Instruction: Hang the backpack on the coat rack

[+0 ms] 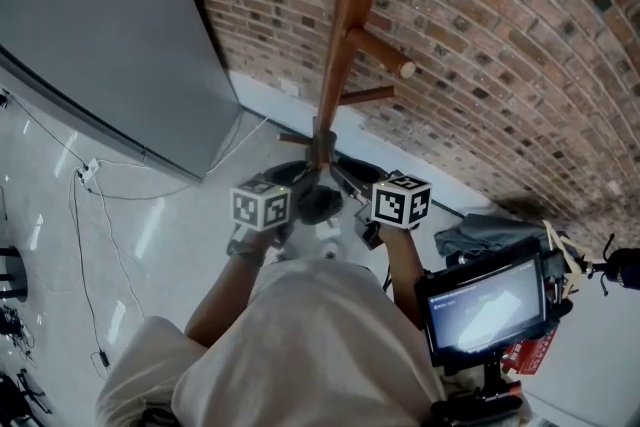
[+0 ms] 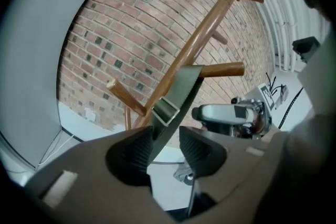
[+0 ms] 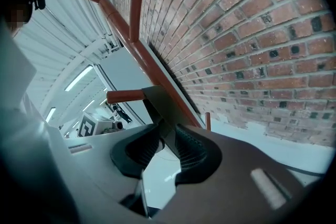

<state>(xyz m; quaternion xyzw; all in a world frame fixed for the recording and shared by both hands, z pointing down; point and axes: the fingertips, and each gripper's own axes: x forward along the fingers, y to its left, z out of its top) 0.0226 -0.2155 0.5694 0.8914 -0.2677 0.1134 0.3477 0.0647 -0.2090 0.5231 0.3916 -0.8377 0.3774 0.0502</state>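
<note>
The wooden coat rack (image 1: 350, 15) stands against the brick wall. Below me the dark backpack (image 1: 318, 205) hangs between my two grippers, its straps (image 1: 320, 151) running up to the pole. In the left gripper view an olive strap (image 2: 176, 94) with a buckle comes down from a peg (image 2: 223, 69) and passes between the jaws of my left gripper (image 2: 165, 136), which stand open. In the right gripper view a dark strap (image 3: 155, 99) drops from a peg (image 3: 126, 96) into my right gripper (image 3: 167, 136), whose pads are shut on it.
A large grey panel (image 1: 100, 35) leans at the left, with cables (image 1: 90, 177) on the white floor below it. A monitor rig (image 1: 485, 305) and a grey cloth (image 1: 480, 230) lie at the right. The brick wall (image 1: 500, 65) is right behind the rack.
</note>
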